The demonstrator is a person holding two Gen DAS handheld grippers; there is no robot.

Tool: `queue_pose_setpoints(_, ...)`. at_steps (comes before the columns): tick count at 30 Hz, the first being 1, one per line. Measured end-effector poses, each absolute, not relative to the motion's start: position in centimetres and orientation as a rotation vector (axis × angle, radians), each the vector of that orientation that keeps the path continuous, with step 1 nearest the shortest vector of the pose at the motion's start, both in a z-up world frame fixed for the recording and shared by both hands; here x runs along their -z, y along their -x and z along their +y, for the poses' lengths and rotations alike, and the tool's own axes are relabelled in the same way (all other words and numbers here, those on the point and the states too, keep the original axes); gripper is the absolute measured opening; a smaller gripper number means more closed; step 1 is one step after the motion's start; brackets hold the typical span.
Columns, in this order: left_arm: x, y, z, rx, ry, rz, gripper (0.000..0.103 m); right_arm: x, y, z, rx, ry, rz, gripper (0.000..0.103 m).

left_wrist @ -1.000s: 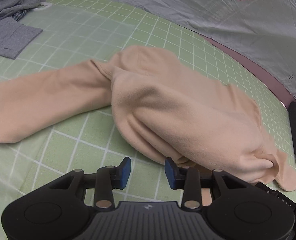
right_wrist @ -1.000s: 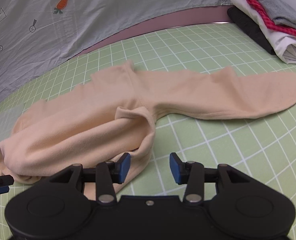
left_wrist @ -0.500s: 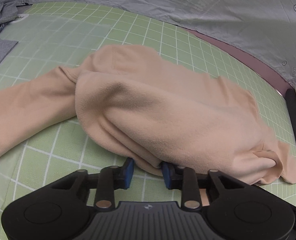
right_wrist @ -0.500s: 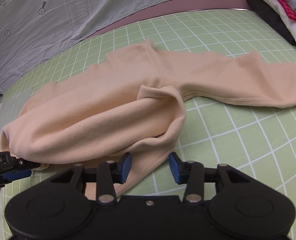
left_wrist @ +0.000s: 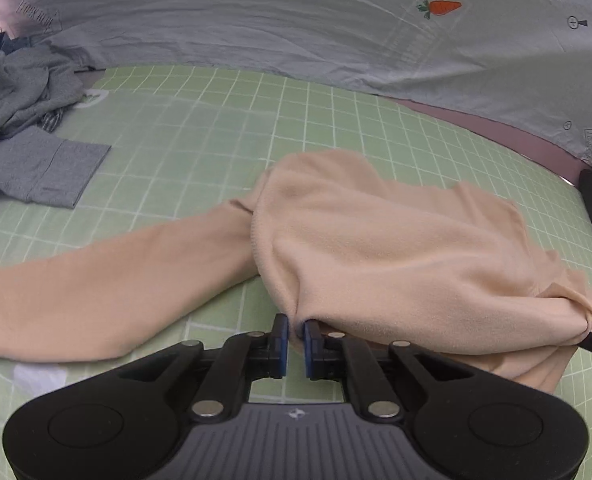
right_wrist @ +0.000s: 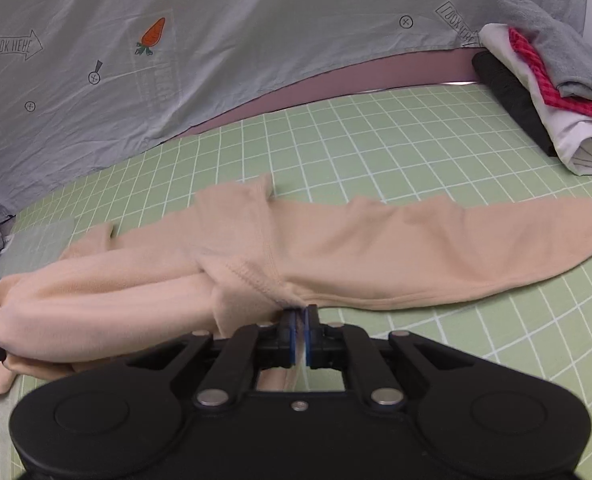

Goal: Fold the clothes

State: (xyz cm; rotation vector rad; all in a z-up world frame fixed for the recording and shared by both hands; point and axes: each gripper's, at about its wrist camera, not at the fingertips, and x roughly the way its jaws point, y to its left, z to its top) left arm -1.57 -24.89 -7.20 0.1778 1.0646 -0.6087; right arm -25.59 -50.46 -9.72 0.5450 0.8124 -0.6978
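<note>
A peach long-sleeved top (left_wrist: 376, 240) lies bunched on the green grid mat (left_wrist: 216, 128), with one sleeve stretched out to the left. My left gripper (left_wrist: 295, 330) is shut on the top's near edge. In the right wrist view the same top (right_wrist: 176, 280) lies across the mat, its other sleeve (right_wrist: 456, 248) stretched to the right. My right gripper (right_wrist: 301, 328) is shut on the top's near edge by the seam. The tip of the other gripper shows at the far edge of each view.
A grey sheet with carrot prints (left_wrist: 336, 32) hangs behind the mat. Loose grey clothes (left_wrist: 28, 120) lie at the left. A stack of folded clothes (right_wrist: 544, 96) sits at the back right of the mat (right_wrist: 376, 140).
Both grippers went from open to shut on the top's near edge. The fabric between them has been pulled up and bunched into a roll.
</note>
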Motion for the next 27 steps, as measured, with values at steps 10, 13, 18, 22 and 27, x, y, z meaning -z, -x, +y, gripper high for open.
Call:
queue_pose_setpoints(10, 9.4, 2.9, -24.5, 0.583, -0.082, 1.190, 0.037, 13.4, 25.7, -48.9, 0.670, -0.623, 0.916, 0.040)
queue_pose_setpoints(13, 9.4, 3.0, -24.1, 0.573, -0.026, 1.223, 0.040, 13.6, 25.8, -48.8, 0.648, -0.650, 0.928, 0.047)
queue_pose_setpoints(18, 8.8, 3.6, -22.5, 0.549, 0.027, 1.229, 0.054, 14.2, 25.8, -47.8, 0.633, -0.664, 0.957, 0.052)
queue_pose_setpoints(22, 8.8, 4.5, -22.1, 0.562, 0.034, 1.230, 0.055, 14.5, 26.0, -47.0, 0.645, -0.645, 0.978, 0.053)
queue_pose_setpoints(27, 9.5, 5.4, -23.6, 0.638, 0.036, 1.248, 0.060, 14.4, 26.2, -46.6, 0.646, -0.635, 0.977, 0.054)
